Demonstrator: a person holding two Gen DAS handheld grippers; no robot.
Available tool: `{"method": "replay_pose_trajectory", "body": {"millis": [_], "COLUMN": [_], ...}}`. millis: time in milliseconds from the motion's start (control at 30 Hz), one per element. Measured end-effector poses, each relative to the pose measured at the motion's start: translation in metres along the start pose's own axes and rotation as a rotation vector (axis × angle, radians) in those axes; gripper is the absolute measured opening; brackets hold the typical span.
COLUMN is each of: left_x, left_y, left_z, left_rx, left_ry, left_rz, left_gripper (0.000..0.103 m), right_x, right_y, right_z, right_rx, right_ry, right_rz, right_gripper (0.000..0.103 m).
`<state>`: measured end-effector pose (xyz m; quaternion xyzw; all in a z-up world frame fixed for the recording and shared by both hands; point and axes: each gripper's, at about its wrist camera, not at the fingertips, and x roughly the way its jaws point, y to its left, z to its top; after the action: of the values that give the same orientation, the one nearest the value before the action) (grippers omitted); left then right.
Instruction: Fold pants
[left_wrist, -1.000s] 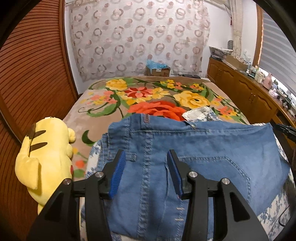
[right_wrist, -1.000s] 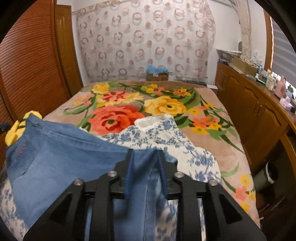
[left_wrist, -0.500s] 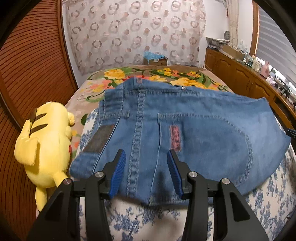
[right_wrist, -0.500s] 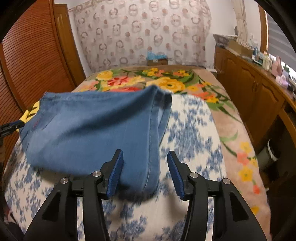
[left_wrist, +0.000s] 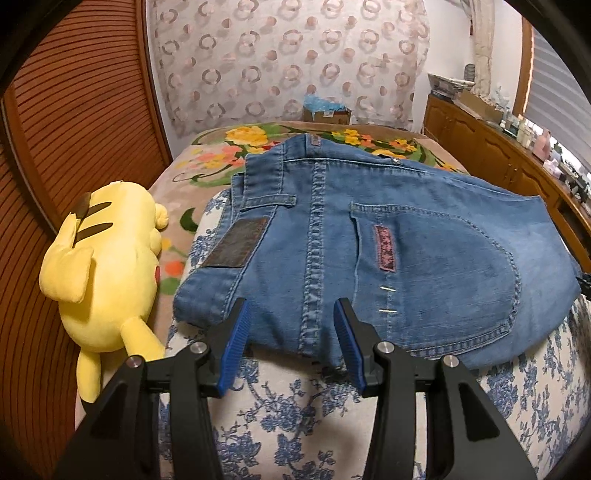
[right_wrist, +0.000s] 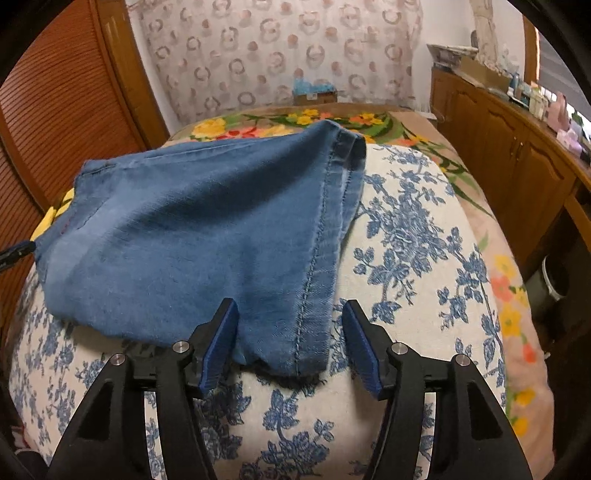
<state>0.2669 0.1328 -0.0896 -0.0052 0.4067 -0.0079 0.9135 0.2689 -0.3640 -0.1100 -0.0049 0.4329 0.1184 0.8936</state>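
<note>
The jeans (left_wrist: 388, 251) lie folded on a cushion printed with blue flowers (left_wrist: 295, 417), filling the middle of the left wrist view. Their near edge sits just above the left gripper (left_wrist: 291, 332), whose blue-padded fingers (left_wrist: 236, 343) stand spread with the denim edge lying in the gap between them; the pads do not press on the cloth. The waistband runs along the left side of the bundle, with a dark leather patch (left_wrist: 238, 245) near it and a back pocket toward the right, so the long axis runs from left to right across the frame. A yellow plush toy (left_wrist: 107, 269) lies at the left, just beside the cushion, on a flowered blanket (left_wrist: 221, 155) that stretches to the upper middle. In the right wrist view the jeans (right_wrist: 192, 236) spread from the left edge to the centre, again on the cushion (right_wrist: 406, 240). A seamed edge runs from the upper middle down to the bottom centre, where a corner of the denim ends between the tips of the right gripper (right_wrist: 290, 328). Its jaws are opening, and the fingers (right_wrist: 221, 343) stand apart from the cloth on both sides. Wooden cabinets (right_wrist: 517, 147) line the right side of the frame.
</note>
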Motion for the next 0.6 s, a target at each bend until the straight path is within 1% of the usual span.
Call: {"method": "replay_pose_trajectory", "body": {"millis": [133, 233, 367, 400, 433, 533, 600], "left_x": [0.000, 0.000, 0.012, 0.017, 0.021, 0.031, 0.035], "left_y": [0.008, 0.021, 0.035, 0.040, 0.042, 0.048, 0.048], "left_z": [0.001, 0.002, 0.002, 0.001, 0.000, -0.002, -0.002], "left_rx": [-0.010, -0.040, -0.062, -0.072, -0.079, -0.099, -0.093], "left_ry": [-0.003, -0.012, 0.006, 0.015, 0.021, 0.038, 0.039], "left_rz": [0.022, 0.037, 0.073, 0.080, 0.082, 0.072, 0.071], "left_gripper": [0.046, 0.046, 0.046, 0.046, 0.046, 0.046, 0.046], "right_x": [0.000, 0.001, 0.002, 0.001, 0.001, 0.001, 0.001], "right_y": [0.002, 0.007, 0.009, 0.009, 0.009, 0.011, 0.012], "right_z": [-0.003, -0.003, -0.004, -0.004, -0.004, -0.003, -0.003], "right_rx": [-0.028, -0.043, -0.044, -0.048, -0.051, -0.058, -0.060], "right_ry": [-0.004, -0.007, -0.008, -0.008, -0.007, -0.005, -0.005], "right_rz": [-0.013, -0.020, -0.021, -0.021, -0.019, -0.007, 0.001], "right_gripper": [0.061, 0.061, 0.061, 0.060, 0.055, 0.049, 0.046]}}
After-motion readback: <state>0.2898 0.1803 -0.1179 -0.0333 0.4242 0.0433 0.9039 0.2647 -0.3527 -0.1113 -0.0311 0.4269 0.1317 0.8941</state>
